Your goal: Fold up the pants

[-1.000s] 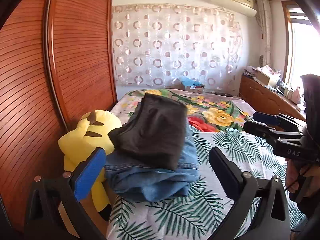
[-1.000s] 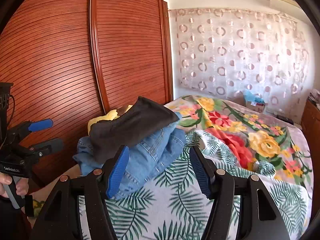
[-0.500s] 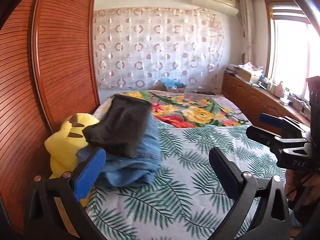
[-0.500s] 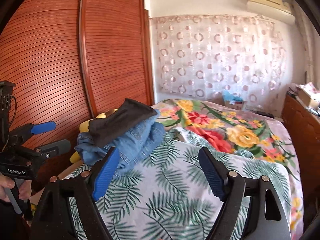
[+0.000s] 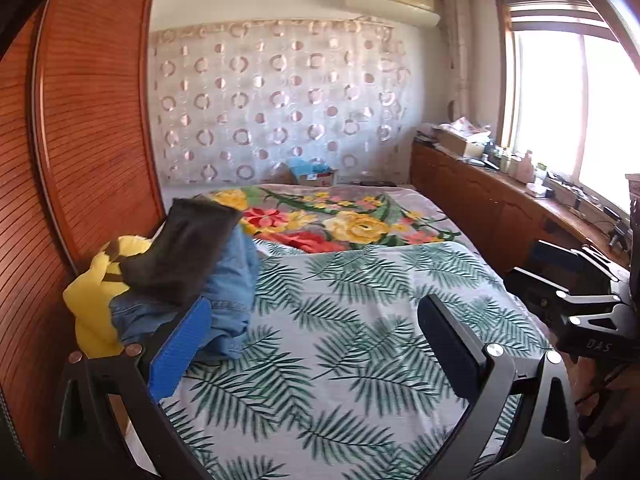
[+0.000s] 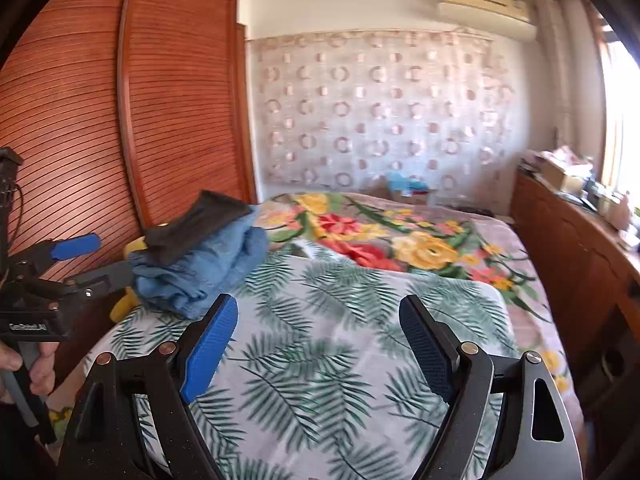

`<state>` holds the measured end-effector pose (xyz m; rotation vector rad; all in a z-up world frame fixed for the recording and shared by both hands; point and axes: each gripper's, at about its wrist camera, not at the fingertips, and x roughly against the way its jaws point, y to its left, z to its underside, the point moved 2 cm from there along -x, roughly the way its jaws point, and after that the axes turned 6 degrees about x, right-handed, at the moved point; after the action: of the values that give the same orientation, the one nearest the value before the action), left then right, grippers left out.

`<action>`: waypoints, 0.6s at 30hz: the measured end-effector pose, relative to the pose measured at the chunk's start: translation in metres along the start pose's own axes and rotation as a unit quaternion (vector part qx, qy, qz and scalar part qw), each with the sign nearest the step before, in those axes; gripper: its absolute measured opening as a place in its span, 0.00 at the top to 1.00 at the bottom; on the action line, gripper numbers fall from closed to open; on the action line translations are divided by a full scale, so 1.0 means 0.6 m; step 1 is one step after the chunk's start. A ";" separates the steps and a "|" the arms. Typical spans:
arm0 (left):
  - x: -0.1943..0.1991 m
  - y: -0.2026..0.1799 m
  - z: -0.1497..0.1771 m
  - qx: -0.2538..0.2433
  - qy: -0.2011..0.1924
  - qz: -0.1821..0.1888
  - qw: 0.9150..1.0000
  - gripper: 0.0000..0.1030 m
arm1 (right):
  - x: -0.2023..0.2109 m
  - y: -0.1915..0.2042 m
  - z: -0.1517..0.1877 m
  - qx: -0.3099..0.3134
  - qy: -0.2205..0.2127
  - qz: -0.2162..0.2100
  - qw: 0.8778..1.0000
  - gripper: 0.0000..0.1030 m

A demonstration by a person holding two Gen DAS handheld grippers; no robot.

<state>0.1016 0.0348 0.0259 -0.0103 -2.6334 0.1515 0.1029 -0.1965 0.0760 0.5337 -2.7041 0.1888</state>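
Both tools released, nothing between the pads, pants stacked at far left of bed
Left tool (image 5: 312, 344) and right tool (image 6: 318, 340) hang spread wide over leaf-print sheet (image 5: 360, 360); folded dark pants (image 5: 180, 248) lie on folded blue jeans (image 5: 228, 280), resting against yellow plush toy (image 5: 92, 300) by wooden wardrobe (image 5: 88, 140); floral blanket (image 5: 340, 220) at far end of bed
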 end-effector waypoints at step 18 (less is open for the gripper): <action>0.071 -0.058 -0.025 -0.015 -0.050 0.025 0.998 0.00 | 0.093 0.023 0.006 -0.029 -0.054 0.072 0.995 0.18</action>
<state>0.0723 0.0033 0.0630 -0.0797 -2.7363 0.1331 0.0486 -0.2032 0.0935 0.3394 -2.8454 0.1213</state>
